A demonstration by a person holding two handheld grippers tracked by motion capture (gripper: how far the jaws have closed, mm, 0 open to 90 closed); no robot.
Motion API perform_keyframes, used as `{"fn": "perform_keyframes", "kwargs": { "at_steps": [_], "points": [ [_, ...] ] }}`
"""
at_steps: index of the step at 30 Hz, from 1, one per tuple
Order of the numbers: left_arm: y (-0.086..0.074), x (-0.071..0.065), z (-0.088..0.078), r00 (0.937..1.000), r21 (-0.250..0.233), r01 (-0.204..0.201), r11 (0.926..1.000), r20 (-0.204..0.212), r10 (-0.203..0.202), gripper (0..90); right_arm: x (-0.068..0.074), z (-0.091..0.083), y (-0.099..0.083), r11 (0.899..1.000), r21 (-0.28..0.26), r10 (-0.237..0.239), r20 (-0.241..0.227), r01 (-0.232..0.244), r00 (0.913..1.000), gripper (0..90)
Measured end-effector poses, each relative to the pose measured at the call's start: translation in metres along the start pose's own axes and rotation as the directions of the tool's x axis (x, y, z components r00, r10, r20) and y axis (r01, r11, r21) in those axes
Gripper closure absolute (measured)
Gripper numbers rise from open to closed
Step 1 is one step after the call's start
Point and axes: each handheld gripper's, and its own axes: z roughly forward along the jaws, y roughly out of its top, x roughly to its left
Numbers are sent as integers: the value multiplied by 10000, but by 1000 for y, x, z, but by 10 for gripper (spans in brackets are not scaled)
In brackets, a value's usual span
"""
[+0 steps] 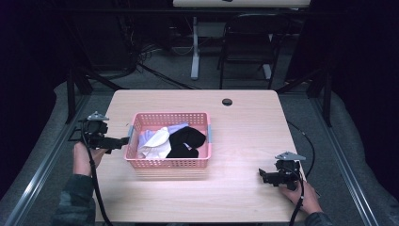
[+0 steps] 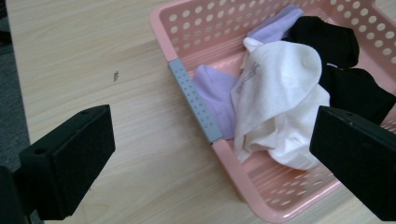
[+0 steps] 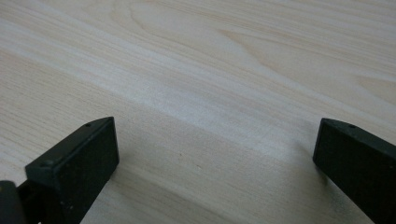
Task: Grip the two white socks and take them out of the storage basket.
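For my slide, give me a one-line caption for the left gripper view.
Open left gripper poised over the rim of a pink basket holding white, lavender and black socks.

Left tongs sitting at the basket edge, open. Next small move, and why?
Probably ease the left tongs forward over the basket rim onto the white sock: their jaws are open, and that sock lies on top, nearest them.

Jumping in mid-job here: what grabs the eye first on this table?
The pink basket left of the table's centre, holding a white sock over lilac cloth, with black socks beside them. The left gripper sits open at the basket's left rim; the right gripper rests open over bare wood near the table's right front.
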Motion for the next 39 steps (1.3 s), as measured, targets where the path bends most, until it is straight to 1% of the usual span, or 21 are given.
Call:
{"fn": "perform_keyframes", "kwargs": {
  "at_steps": [1,3,4,5,6,7,10,13,15,20,22,23,27,28,31,32,34,39],
  "points": [
    [2,-1,1,9999,114,-82,9999,92,81,1,0,0,0,10000,-12,8,19,-7,10000,0],
    [6,-5,6,9997,162,-186,9997,157,184,1,0,0,0,10000,-5,2,25,-2,10000,0],
    [8,-7,8,9997,255,-223,9994,126,220,2,0,0,0,10000,-6,2,0,-2,10000,0],
    [10,-9,10,9997,418,-227,9989,-1,227,2,0,0,0,10000,-6,2,0,-2,10000,0],
    [12,-10,12,9998,488,-183,9986,1,184,3,0,0,0,10000,-2,1,2,-1,10000,0],
    [14,-11,13,9999,532,-107,9985,122,101,11,0,0,0,10000,6,-6,1,6,10000,0],
    [19,-14,16,9997,557,-150,9983,195,139,43,0,0,0,10000,-4,0,-1,0,10000,0],
    [23,-18,22,9993,695,-230,9973,305,209,51,0,0,0,10000,-3,0,3,0,10000,0],
    [25,-20,27,9990,809,-213,9965,408,181,65,0,0,0,10000,6,-6,2,6,10000,0],
    [28,-25,39,9978,1176,-234,9928,648,159,131,0,0,0,10000,4,-5,4,5,10000,0],
    [28,-25,44,9973,1349,-253,9905,718,157,153,0,0,0,10000,-4,-2,1,2,10000,0],
    [27,-25,47,9971,1518,-280,9880,748,167,153,0,0,0,10000,-4,-2,1,2,10000,0],
    [24,-28,56,9961,1749,-225,9843,881,71,160,0,0,0,10000,-2,-2,5,2,10000,0],
    [23,-29,58,9959,1812,-219,9832,904,55,179,0,0,0,10000,8,-7,3,7,10000,0],
    [23,-32,64,9954,1980,-309,9797,951,122,198,0,0,0,10000,3,-6,4,6,10000,0],
    [23,-33,65,9954,2039,-279,9786,950,86,209,0,0,0,10000,7,-7,6,7,10000,0],
    [23,-34,67,9959,2056,-348,9780,884,169,239,0,0,0,10000,10,-12,7,12,10000,0],
    [25,-39,76,9956,2521,-458,9666,906,235,343,0,0,0,10000,-3,-2,4,2,10000,0]
  ]
}}
